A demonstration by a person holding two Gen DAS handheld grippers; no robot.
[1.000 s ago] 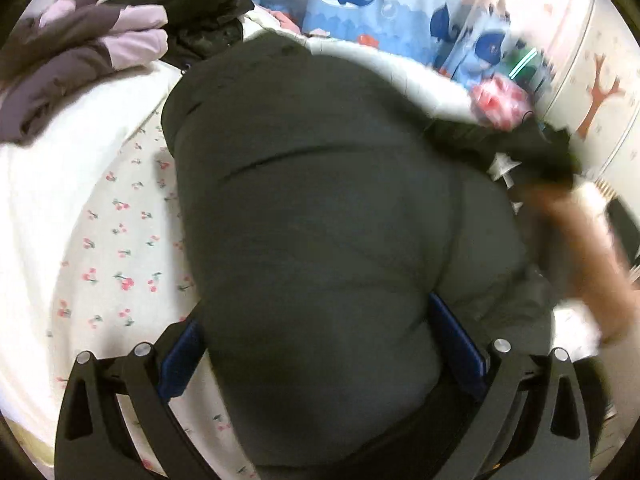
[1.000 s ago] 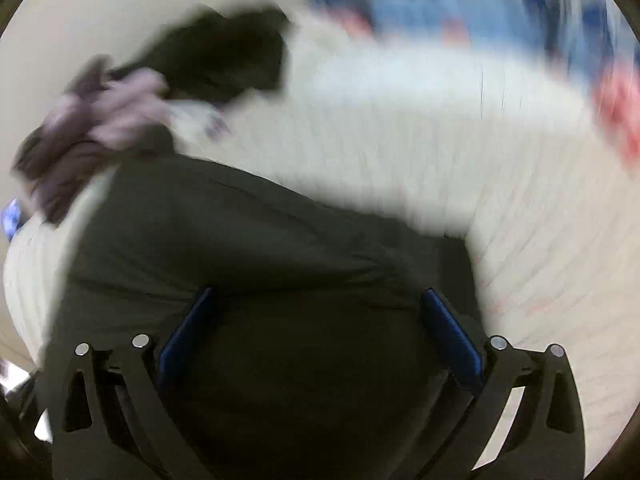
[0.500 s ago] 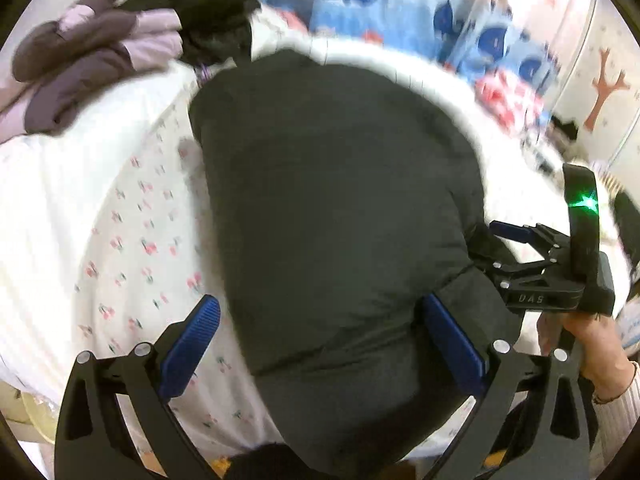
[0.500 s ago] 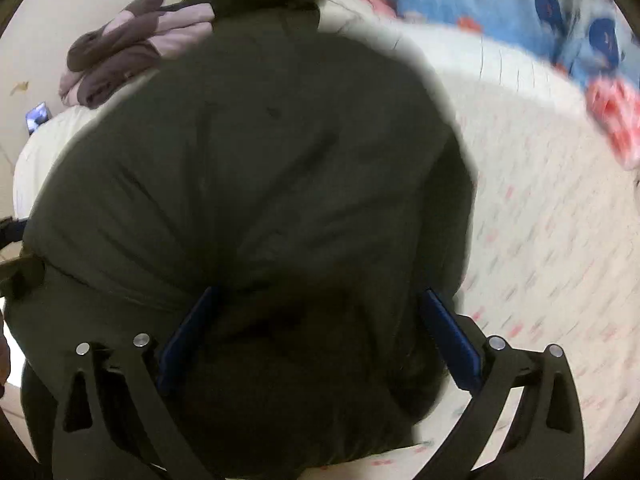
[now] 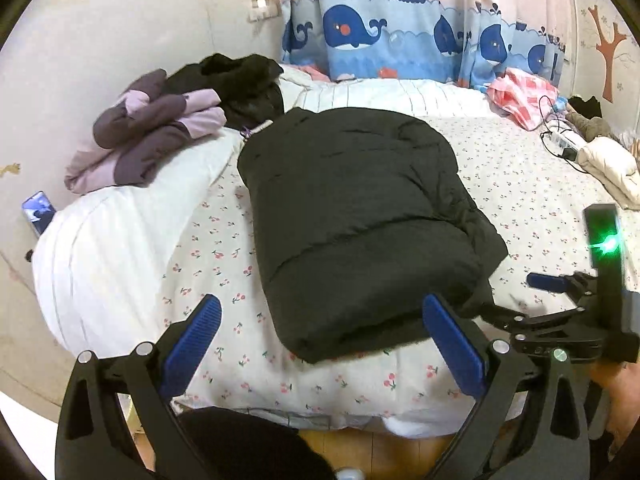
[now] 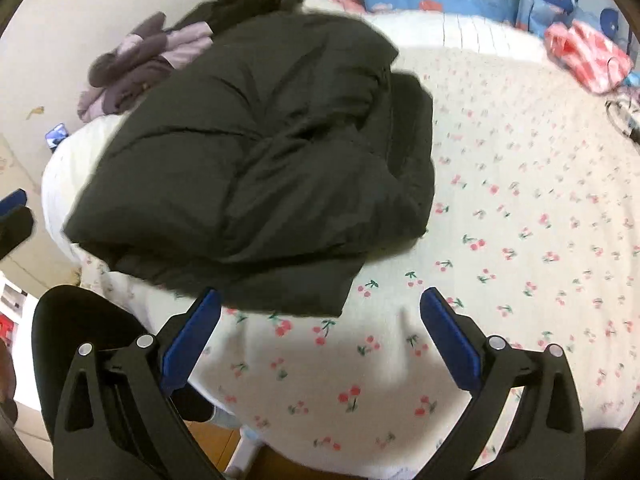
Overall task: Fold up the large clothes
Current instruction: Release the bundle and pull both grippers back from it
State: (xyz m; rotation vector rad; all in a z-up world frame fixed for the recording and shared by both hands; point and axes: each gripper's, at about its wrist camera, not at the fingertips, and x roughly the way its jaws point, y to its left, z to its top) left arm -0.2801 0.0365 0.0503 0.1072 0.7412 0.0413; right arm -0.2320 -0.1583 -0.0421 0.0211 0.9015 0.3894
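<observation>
I'm looking down my left gripper [image 5: 320, 328], and its blue-padded fingers [image 5: 192, 338] stand wide apart with nothing held between them. Beyond them the dark green puffy quilted jacket [image 5: 352, 216] lies folded into a thick bundle on the white bedsheet printed with small red cherries [image 5: 520, 184], its near end close to the bed's front edge. The right-hand pad of this gripper sits just beside the jacket's near corner; I can't tell if it touches.

Off to the right in the same view I see my right gripper [image 5: 560, 300], a green light glowing on its body, a hand [image 5: 616, 392] wrapped around its handle. Through its own camera, the right gripper [image 6: 320, 328] is spread wide and empty too, hovering over bare sheet just short of the jacket's [image 6: 256, 160] near edge, which looks looser and layered from this side.

At the far left of the bed, a purple and lilac garment [image 5: 148, 140] is piled on a white pillow [image 5: 120, 232], with a black fuzzy garment [image 5: 236, 76] just behind it. A blue whale-print curtain [image 5: 400, 36] hangs at the back, and a pink patterned cloth [image 5: 520, 96] lies near the far right.
</observation>
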